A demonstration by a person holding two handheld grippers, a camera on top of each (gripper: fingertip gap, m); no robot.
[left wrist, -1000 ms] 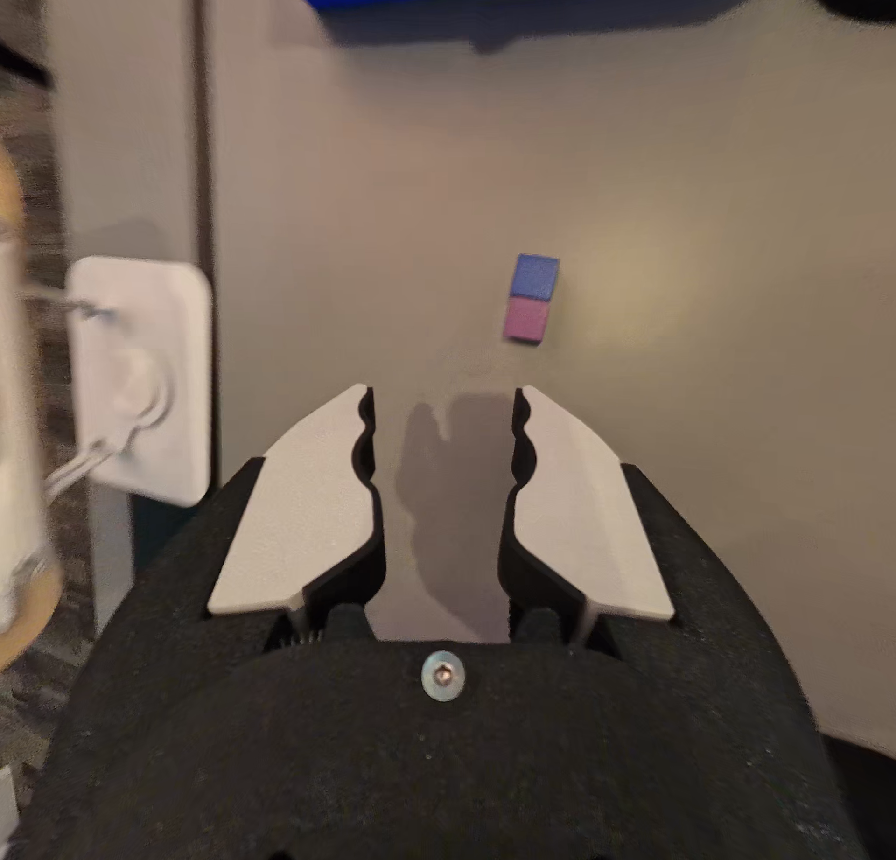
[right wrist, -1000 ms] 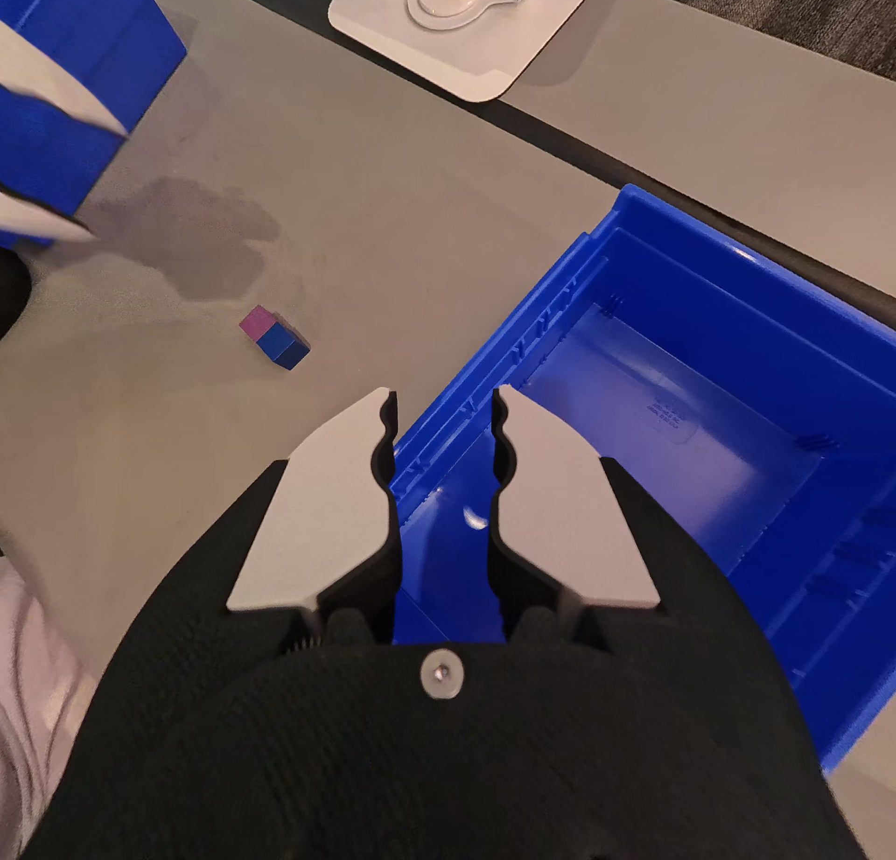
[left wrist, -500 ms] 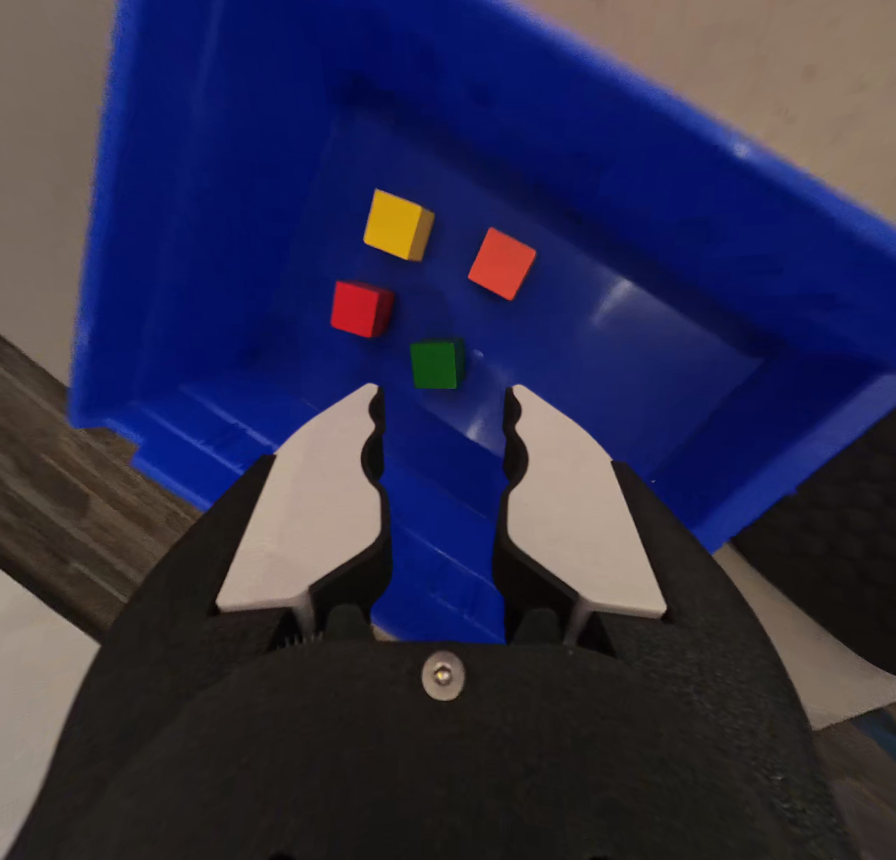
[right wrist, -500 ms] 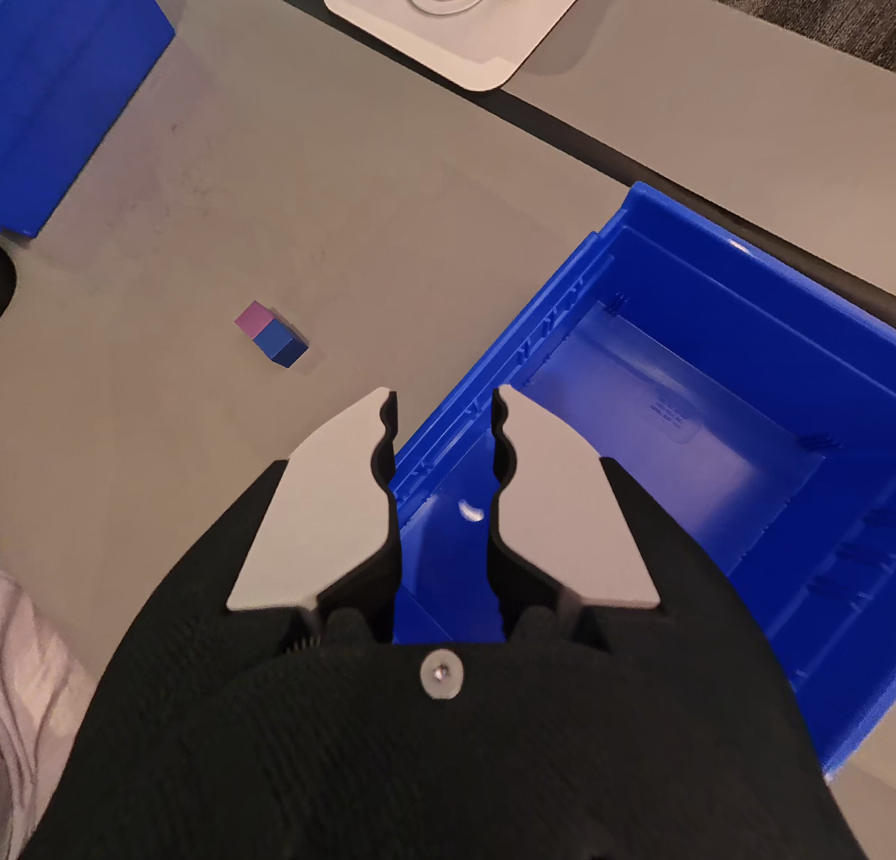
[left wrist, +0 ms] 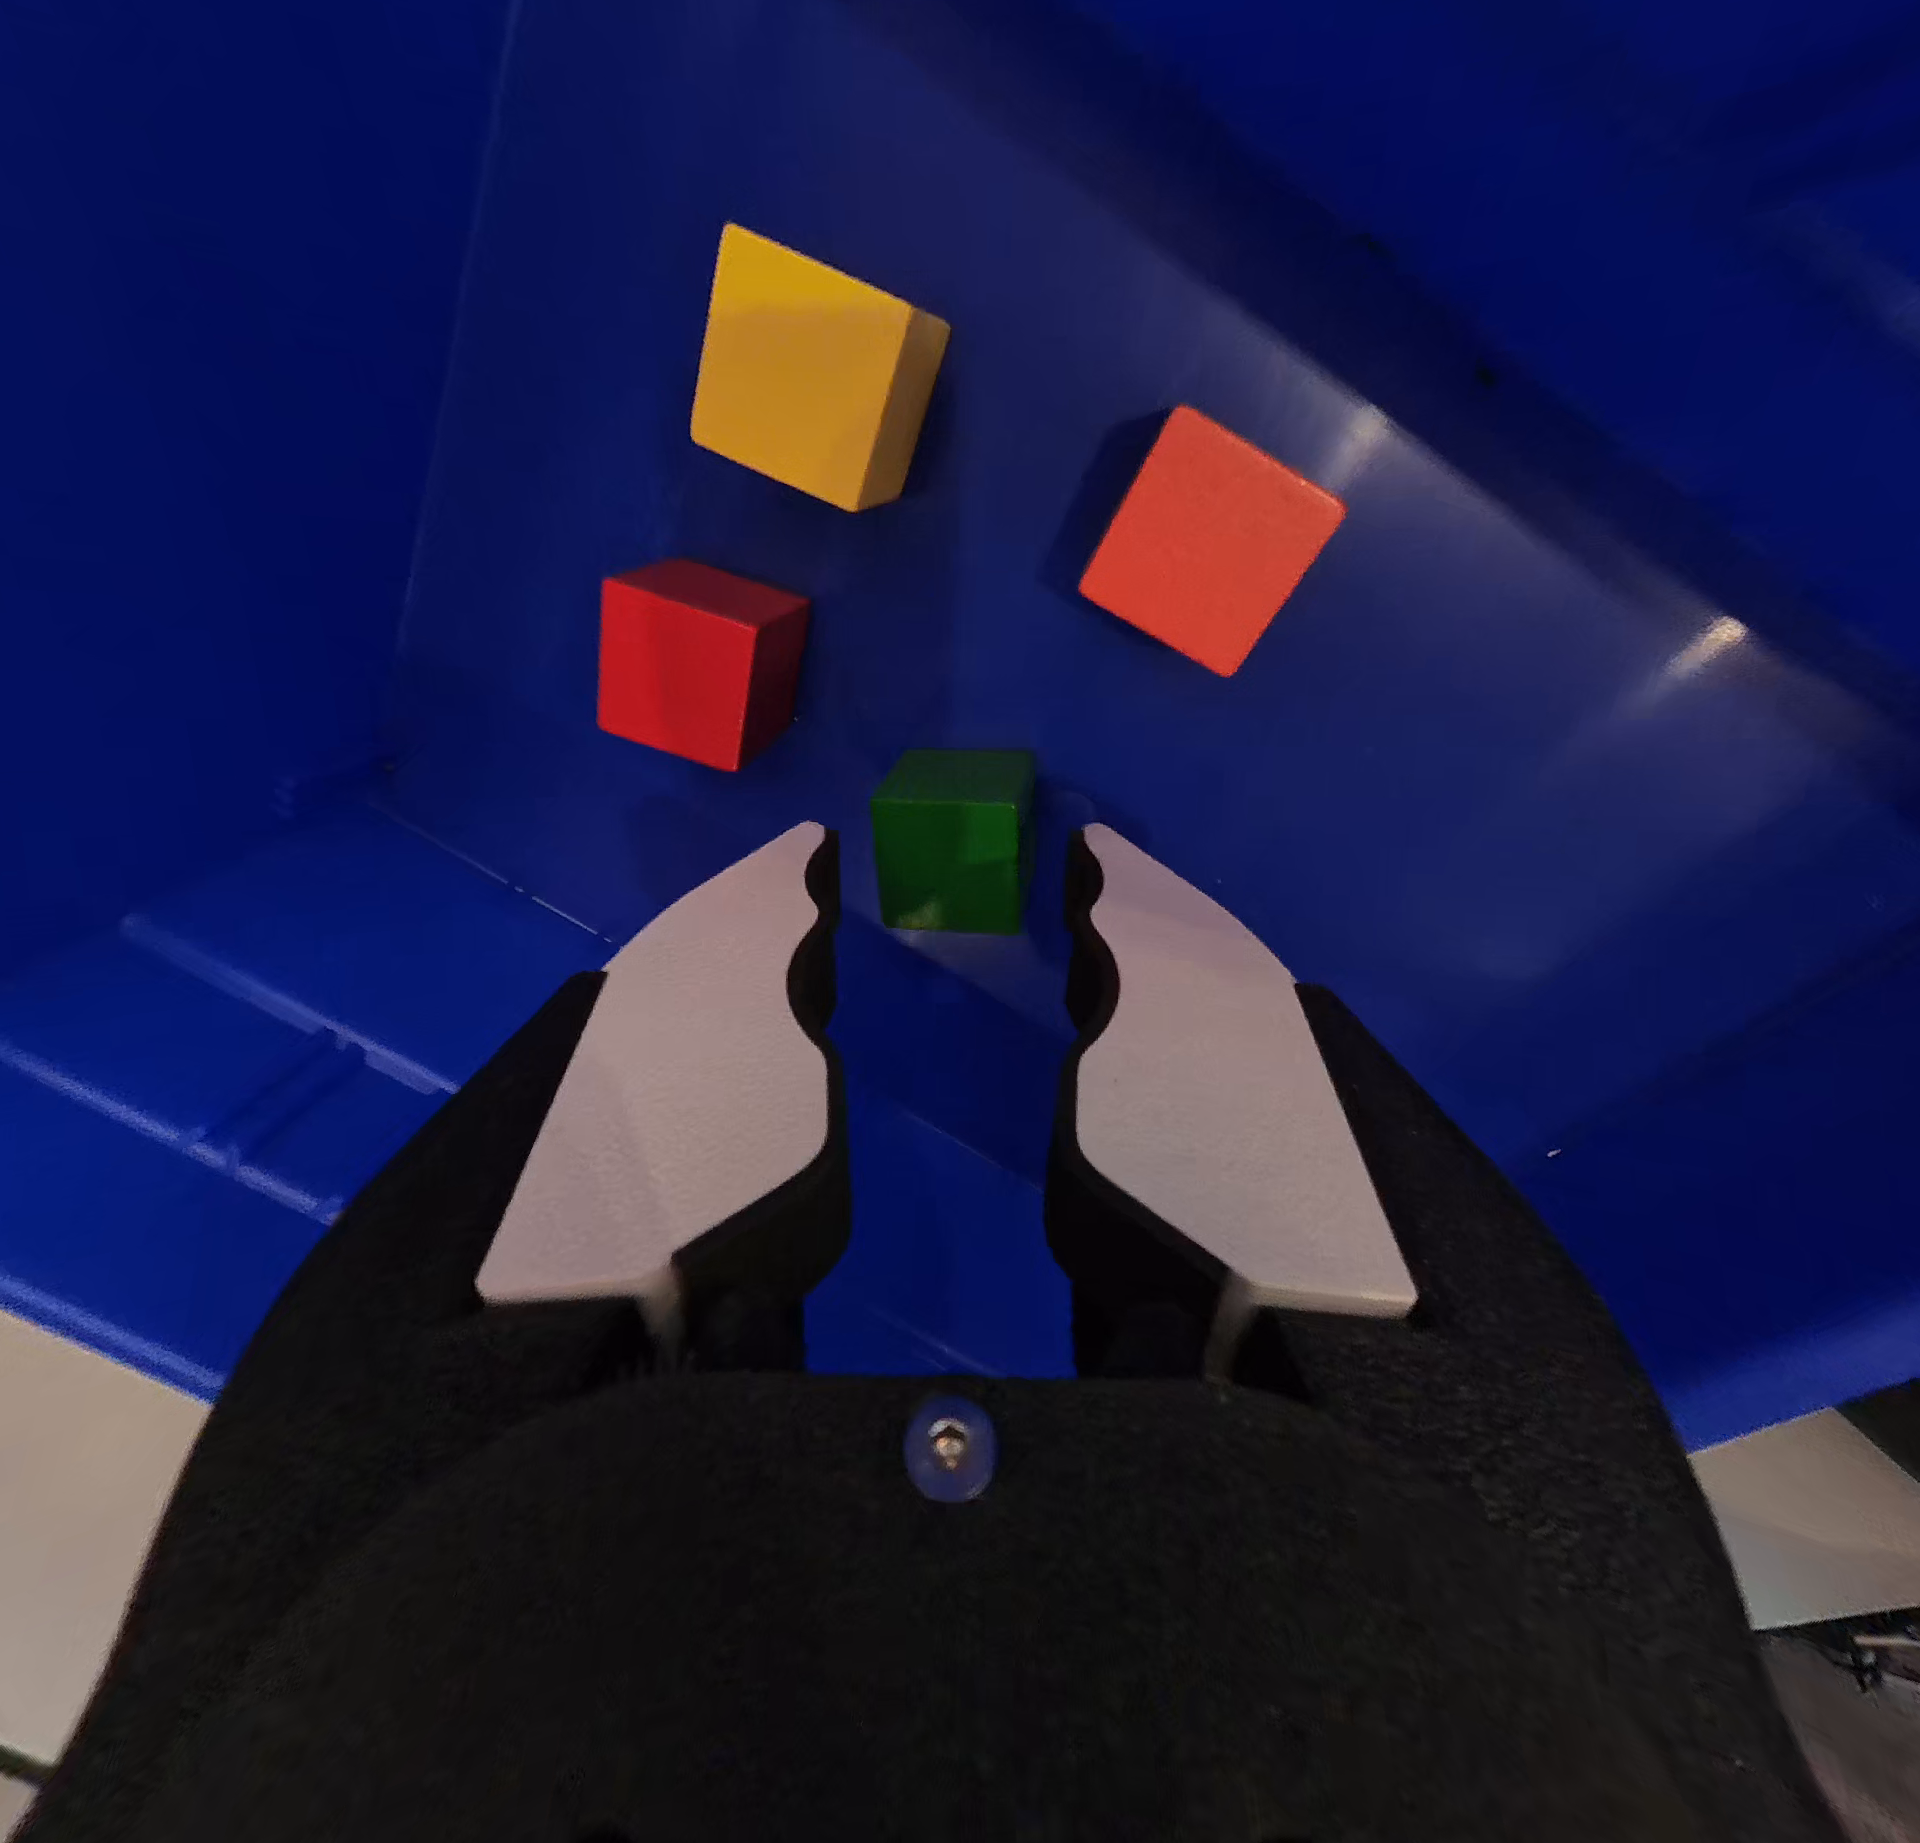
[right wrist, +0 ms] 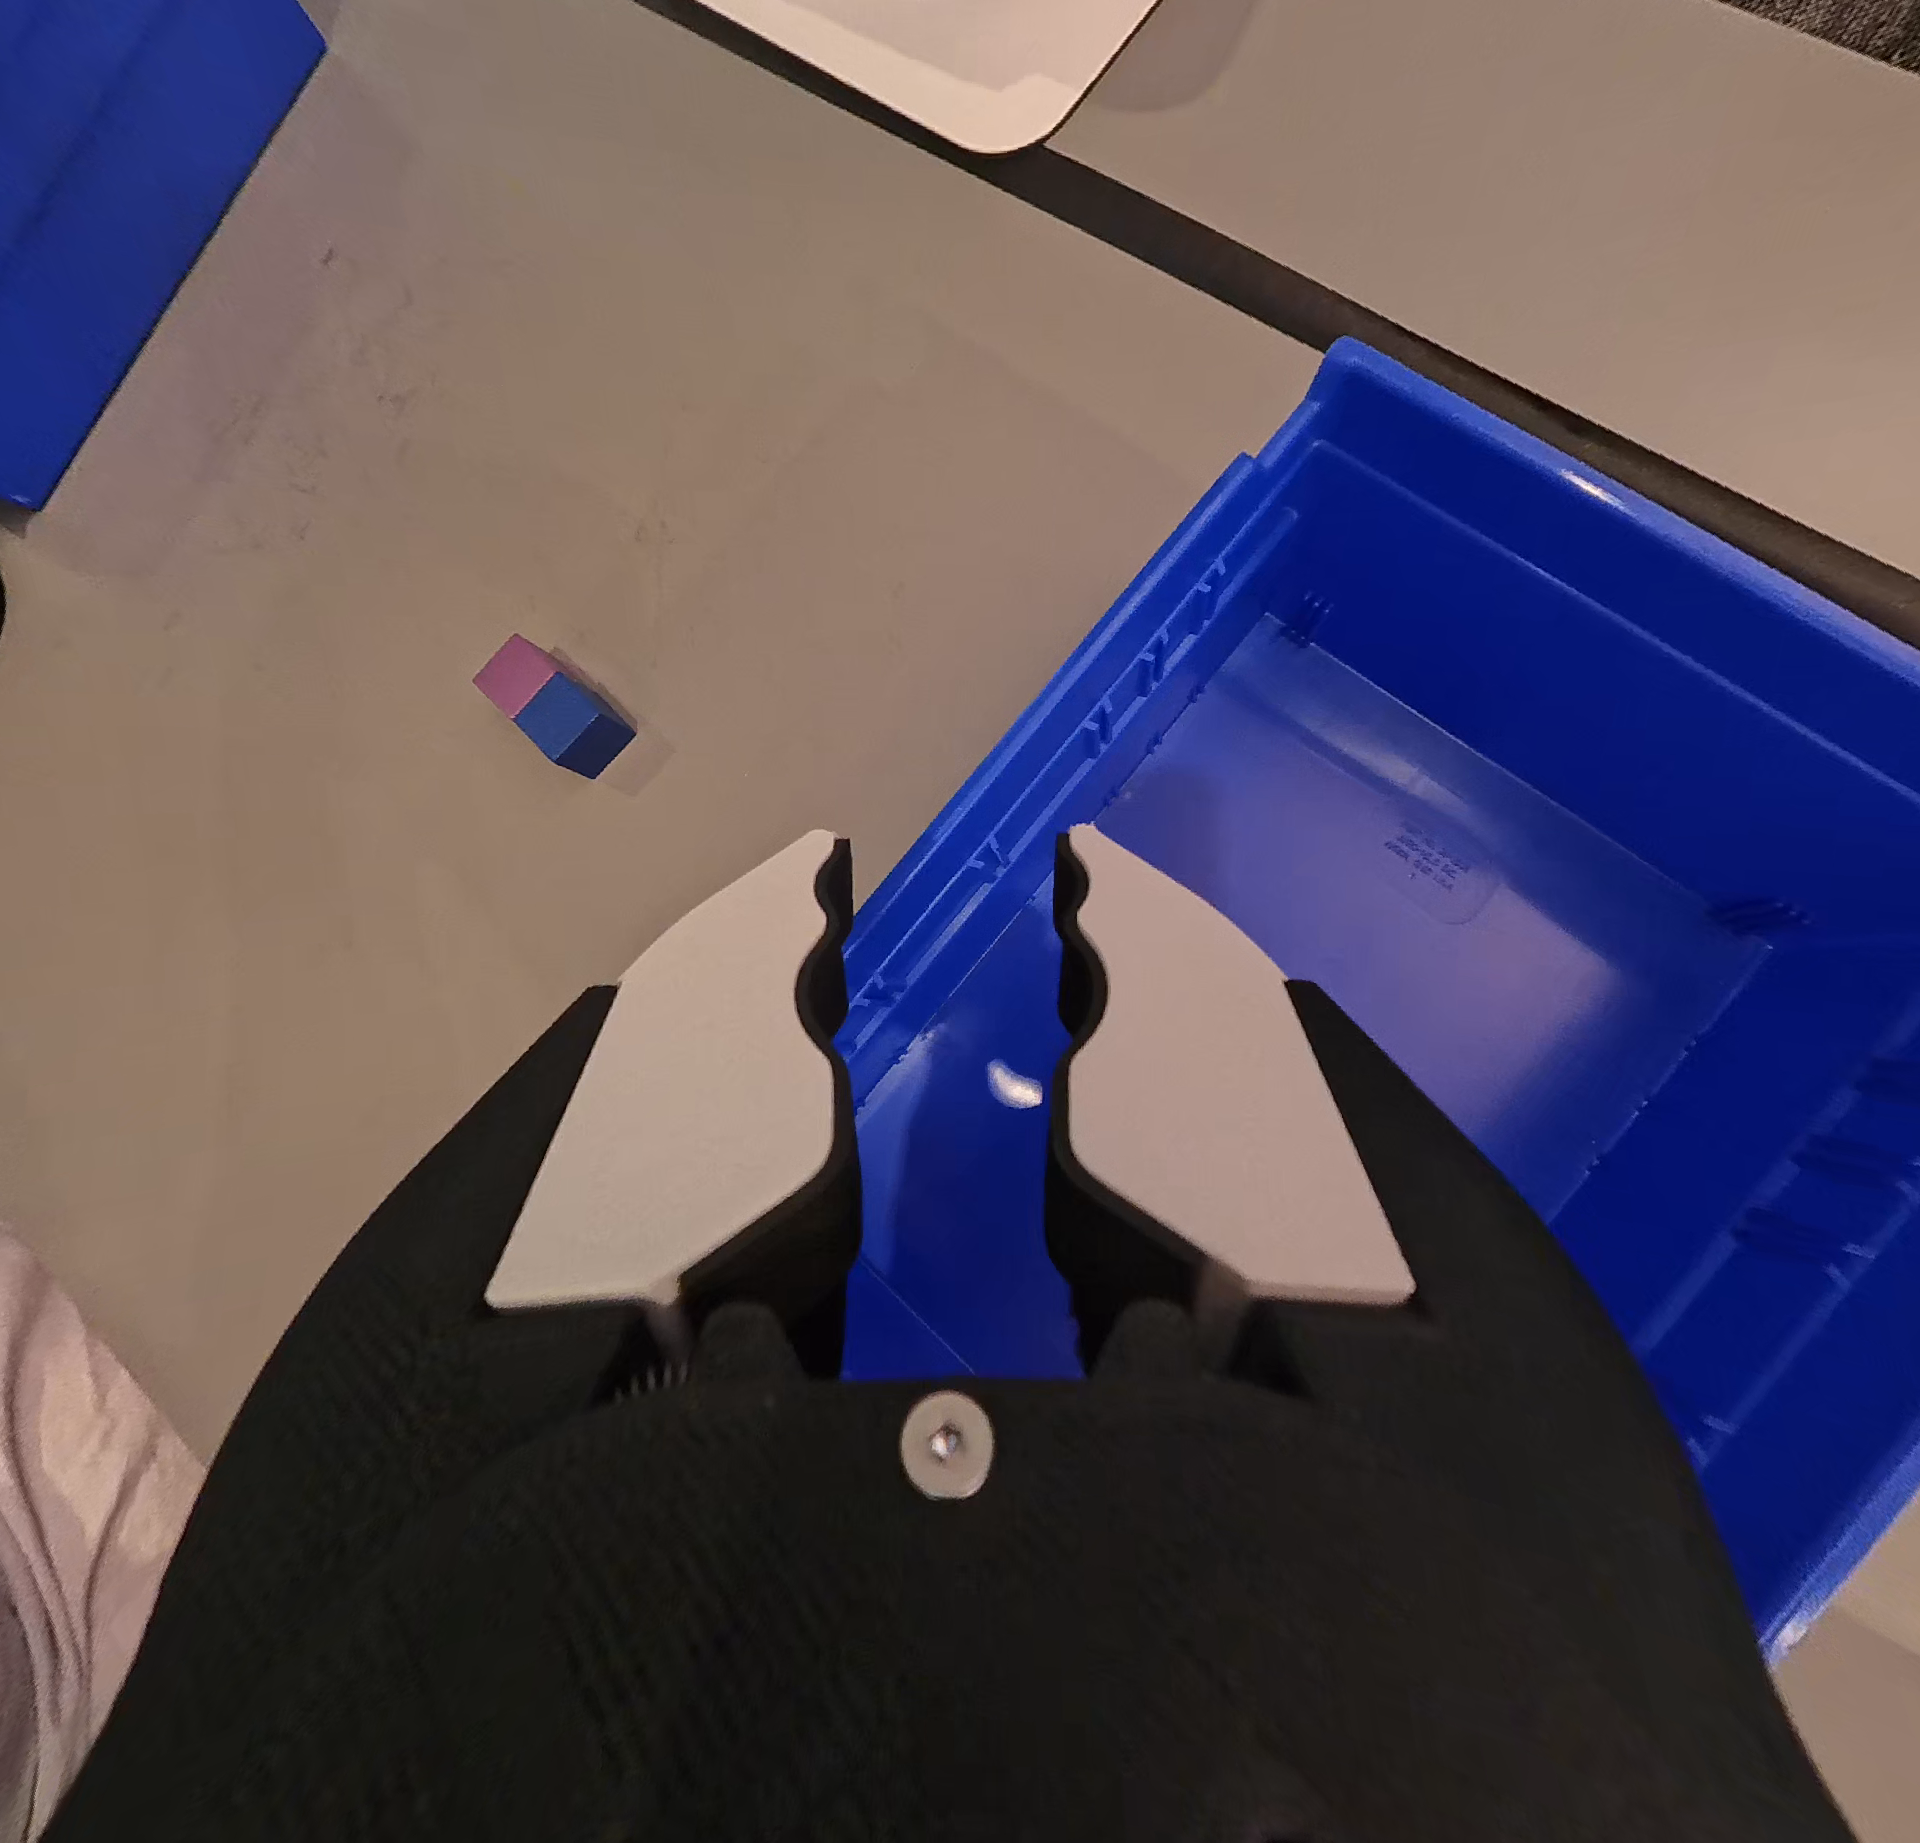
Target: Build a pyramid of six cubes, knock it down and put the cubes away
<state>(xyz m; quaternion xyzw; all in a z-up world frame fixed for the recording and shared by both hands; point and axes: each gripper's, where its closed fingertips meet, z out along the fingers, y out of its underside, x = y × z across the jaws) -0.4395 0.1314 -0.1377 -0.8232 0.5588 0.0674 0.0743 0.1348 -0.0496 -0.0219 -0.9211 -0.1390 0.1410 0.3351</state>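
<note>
A: Inside the blue bin, the left hand-held gripper now points at the floor of the bin; half a second ago the whole bin was in its view from farther off, and a second ago it faced the table with the two placed cubes; report its state.

B: Fingers spread, nothing between them; the green cube lies just ahead of the tips, lined up with the gap but not touched; the red cube, yellow cube and orange cube lie farther in, each apart from the others.

A: Right side?

B: The right hand-held gripper is spread and empty, held over the near wall of a second blue bin, which shows no cubes; its view has barely shifted over the last second.

A: Status of the build?

B: On the table, the purple cube and the blue cube sit side by side, touching; that reads as two of the three bottom cubes, so the pyramid is at an early stage.

A: Meaning of the change?

B: Judged from the approach, the left side has gone to fetch a third cube, most likely the green one; the fingers need to advance until they straddle it, then press together; a skewed approach could push it along the floor of the bin.
</note>
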